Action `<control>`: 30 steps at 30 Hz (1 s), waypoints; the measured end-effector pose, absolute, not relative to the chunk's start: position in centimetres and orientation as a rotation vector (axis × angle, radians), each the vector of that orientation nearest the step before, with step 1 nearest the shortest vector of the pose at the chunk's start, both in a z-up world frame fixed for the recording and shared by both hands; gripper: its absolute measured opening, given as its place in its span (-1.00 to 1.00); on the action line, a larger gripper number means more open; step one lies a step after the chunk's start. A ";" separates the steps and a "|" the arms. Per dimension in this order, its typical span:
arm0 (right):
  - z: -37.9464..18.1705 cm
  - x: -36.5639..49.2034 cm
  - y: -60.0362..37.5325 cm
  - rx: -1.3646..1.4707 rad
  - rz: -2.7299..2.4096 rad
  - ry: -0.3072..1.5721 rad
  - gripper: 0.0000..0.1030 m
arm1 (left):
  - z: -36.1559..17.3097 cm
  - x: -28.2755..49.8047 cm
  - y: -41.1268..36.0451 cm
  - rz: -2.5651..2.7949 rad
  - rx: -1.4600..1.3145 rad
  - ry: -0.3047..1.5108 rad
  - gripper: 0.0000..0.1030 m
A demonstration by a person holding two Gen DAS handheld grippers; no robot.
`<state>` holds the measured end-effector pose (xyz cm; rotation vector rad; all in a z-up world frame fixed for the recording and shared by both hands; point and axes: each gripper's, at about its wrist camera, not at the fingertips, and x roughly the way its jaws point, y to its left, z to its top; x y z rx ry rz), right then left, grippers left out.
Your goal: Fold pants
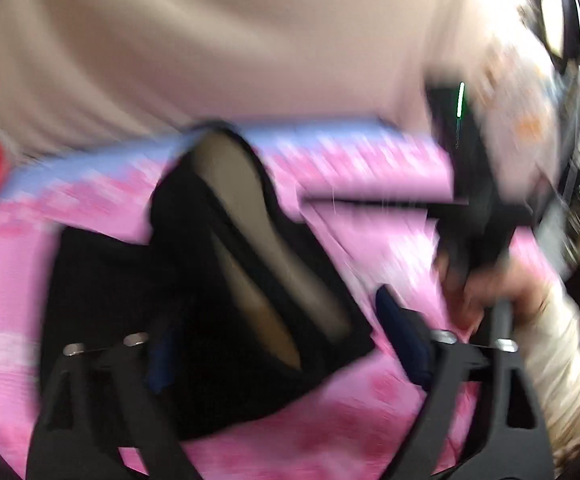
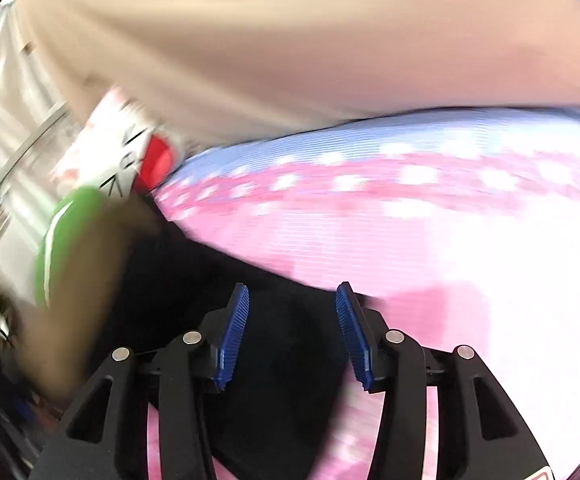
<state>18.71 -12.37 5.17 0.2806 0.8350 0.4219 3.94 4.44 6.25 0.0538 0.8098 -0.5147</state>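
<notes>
I am between folds, I judge: both grippers hang free above the pink bedspread (image 1: 350, 208), and the next move calls for picking an edge of the black pants (image 1: 101, 288) to grip. The pants lie bunched on the spread, their pale lining showing. My left gripper (image 1: 281, 356) has its jaws wide apart with the pants below and between them, untouched. My right gripper (image 2: 292, 336) stands partly open over dark cloth, clamping nothing.
</notes>
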 end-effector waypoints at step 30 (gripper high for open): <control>0.9 13.3 -9.9 0.303 0.509 0.973 -0.17 | 4.9 4.6 24.0 0.047 -0.271 0.813 0.77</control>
